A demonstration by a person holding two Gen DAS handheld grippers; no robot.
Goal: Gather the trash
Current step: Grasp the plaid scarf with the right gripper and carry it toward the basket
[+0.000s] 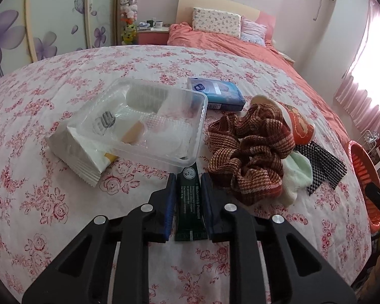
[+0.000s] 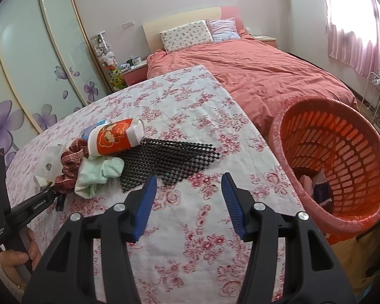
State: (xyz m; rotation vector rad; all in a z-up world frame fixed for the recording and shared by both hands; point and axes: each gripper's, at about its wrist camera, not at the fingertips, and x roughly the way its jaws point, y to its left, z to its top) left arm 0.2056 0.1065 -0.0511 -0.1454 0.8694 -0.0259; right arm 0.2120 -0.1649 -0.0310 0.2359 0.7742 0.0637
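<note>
Trash spread over your flowered tablecloth (image 1: 63,81), basket off its right edge.

Dark green tube (image 1: 190,202) lies flat near the near edge, cap end pointing away, tucked under the clear plastic tray (image 1: 149,121). That tray sits tilted on a white wrapper pack (image 1: 76,157). Blue packet (image 1: 215,93) lies flat just beyond the tray. Orange paper cup (image 2: 111,139) lies on its side atop the black mesh mat (image 2: 169,159), toward the right edge. Orange slatted basket (image 2: 342,157) stands tilted beside the right edge, some items inside.
</note>
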